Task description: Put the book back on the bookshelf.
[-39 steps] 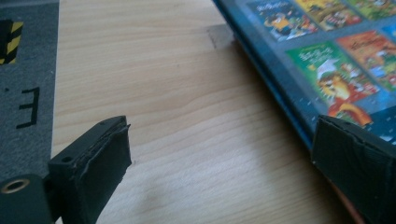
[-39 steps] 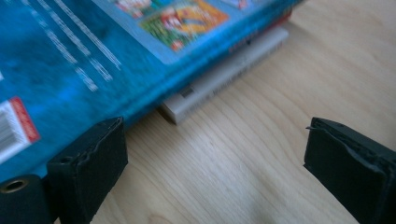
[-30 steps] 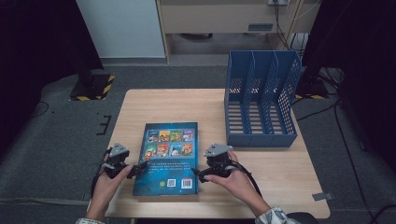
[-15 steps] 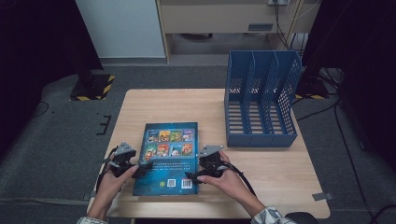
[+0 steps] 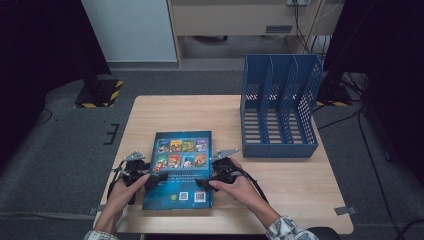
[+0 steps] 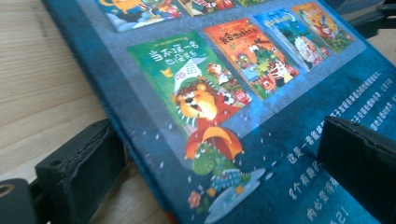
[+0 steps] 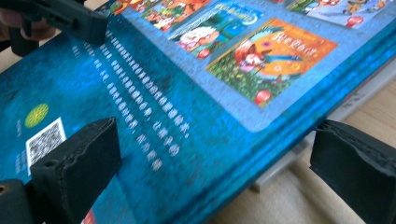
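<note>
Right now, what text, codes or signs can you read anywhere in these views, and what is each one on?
"当不读一名" or close to it: white title on the green lion thumbnail on the book back cover; last characters uncertain.
Orange thumbnail: yellow title, too blurred.
White blurb lines on the cover: Chinese, too blurred to quote.
QR code: a printed code, no readable words.
Barcode: digits too small.
Blue file rack: no lettering seen.

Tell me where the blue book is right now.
In the high view, the blue book lies flat on the near half of the wooden table, between the left gripper and right gripper, left of the blue file rack.
</note>
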{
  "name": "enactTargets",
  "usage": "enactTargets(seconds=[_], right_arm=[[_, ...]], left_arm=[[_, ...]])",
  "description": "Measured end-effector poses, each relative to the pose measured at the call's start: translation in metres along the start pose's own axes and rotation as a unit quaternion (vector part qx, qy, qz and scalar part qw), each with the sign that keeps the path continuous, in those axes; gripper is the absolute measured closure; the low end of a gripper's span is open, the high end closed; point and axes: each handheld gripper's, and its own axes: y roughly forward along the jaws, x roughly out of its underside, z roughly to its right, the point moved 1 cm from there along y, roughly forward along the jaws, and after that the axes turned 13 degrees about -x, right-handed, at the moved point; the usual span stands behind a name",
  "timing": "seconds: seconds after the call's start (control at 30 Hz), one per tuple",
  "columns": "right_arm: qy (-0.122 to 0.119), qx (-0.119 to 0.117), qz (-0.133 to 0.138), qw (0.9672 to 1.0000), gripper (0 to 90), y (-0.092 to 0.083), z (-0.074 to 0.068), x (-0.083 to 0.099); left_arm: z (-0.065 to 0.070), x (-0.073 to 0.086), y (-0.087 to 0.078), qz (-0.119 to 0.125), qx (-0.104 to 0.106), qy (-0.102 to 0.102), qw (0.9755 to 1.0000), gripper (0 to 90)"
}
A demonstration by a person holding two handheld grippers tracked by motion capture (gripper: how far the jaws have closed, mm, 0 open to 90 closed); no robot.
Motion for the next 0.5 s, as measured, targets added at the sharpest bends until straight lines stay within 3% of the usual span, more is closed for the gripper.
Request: enactTargets(seconds=[0.2, 0.4, 0.5], right_arm=[[0.012, -0.016, 0.007, 0.9998, 2.7, 0.0042, 0.0047, -0.0007], [0.008, -0.004, 0.0, 1.0, 3.7, 0.004, 0.0018, -0.0027], [0.005, 0.001, 0.001, 1.0, 3.8, 0.0029, 0.0002, -0.0047]], left_arm=[[0.0013, -0.004, 0.0001, -0.012, -0.003, 0.006, 0.9999, 0.4], [0.0016, -0.0063, -0.0034, -0.018, -0.012, 0.012, 0.9997, 3.8], [0.0018, -0.0077, -0.0079, -0.008, -0.018, 0.014, 0.9997, 4.8]])
